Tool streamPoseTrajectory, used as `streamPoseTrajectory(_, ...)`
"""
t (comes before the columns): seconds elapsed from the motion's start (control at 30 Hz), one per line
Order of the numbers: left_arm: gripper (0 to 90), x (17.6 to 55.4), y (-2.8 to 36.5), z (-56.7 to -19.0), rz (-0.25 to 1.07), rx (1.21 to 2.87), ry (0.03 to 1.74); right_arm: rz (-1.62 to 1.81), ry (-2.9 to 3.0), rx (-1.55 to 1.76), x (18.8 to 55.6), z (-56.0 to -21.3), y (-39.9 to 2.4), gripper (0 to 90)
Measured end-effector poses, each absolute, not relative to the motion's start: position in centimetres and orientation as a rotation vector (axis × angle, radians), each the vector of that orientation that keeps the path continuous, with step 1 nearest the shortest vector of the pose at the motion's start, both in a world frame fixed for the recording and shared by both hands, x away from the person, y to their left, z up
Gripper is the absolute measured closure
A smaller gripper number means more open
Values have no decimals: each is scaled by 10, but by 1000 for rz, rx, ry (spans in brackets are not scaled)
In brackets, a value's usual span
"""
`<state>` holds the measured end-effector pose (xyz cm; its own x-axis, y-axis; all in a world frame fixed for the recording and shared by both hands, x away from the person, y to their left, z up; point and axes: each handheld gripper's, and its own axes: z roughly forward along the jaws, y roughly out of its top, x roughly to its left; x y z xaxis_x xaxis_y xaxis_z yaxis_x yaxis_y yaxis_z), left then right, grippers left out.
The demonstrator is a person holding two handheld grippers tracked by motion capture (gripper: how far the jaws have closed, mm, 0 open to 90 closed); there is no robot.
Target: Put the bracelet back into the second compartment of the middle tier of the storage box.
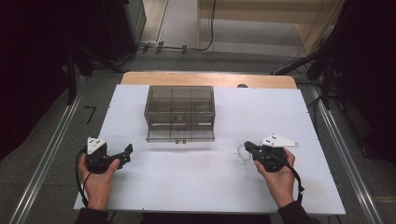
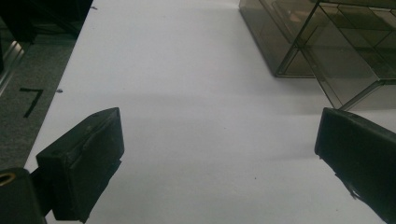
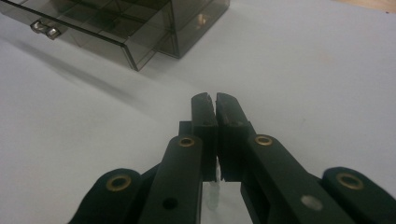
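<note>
A smoky see-through drawer box [image 1: 180, 109] stands at the middle back of the white table [image 1: 210, 182], its bottom drawer [image 1: 180, 134] pulled a little forward. The box also appears at the upper right of the left gripper view [image 2: 327, 42] and at the top left of the right gripper view [image 3: 116, 23]. My left gripper [image 1: 125, 156] rests low at the front left, jaws wide open [image 2: 219, 140] with only bare table between them. At the front right, my right gripper [image 1: 247, 146] has its jaws together [image 3: 215, 99], with a thin white strip [image 1: 240, 150] pinched between them and hanging below [image 3: 214, 189].
The table's wooden back edge [image 1: 210, 79] borders a grey floor with cables [image 1: 187, 46]. Metal rails [image 1: 46, 158] run along both sides of the table. Black equipment [image 1: 327, 65] stands at the back right. A small metal handle [image 3: 45, 29] sits on the pulled-out drawer's front.
</note>
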<state>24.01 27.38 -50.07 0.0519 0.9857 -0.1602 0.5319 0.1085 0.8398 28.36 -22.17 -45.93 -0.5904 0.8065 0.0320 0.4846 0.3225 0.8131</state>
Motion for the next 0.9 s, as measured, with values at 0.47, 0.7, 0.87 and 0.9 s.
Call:
streamPoseTrajectory(0.47, 17, 239, 275, -501, 714, 1527, 1585, 1207, 2250, 1092, 286, -452, -194, 851)
streamPoseTrajectory(0.7, 17, 239, 275, -500, 712, 1526, 1583, 1243, 2242, 1083, 288, -445, -182, 851)
streamPoseTrajectory(0.87, 17, 239, 276, -501, 710, 1527, 1583, 1267, 2245, 1055, 290, -438, -172, 851)
streamPoseTrajectory(0.9, 17, 239, 276, -501, 710, 1527, 1583, 1267, 2245, 1055, 290, -438, -172, 851)
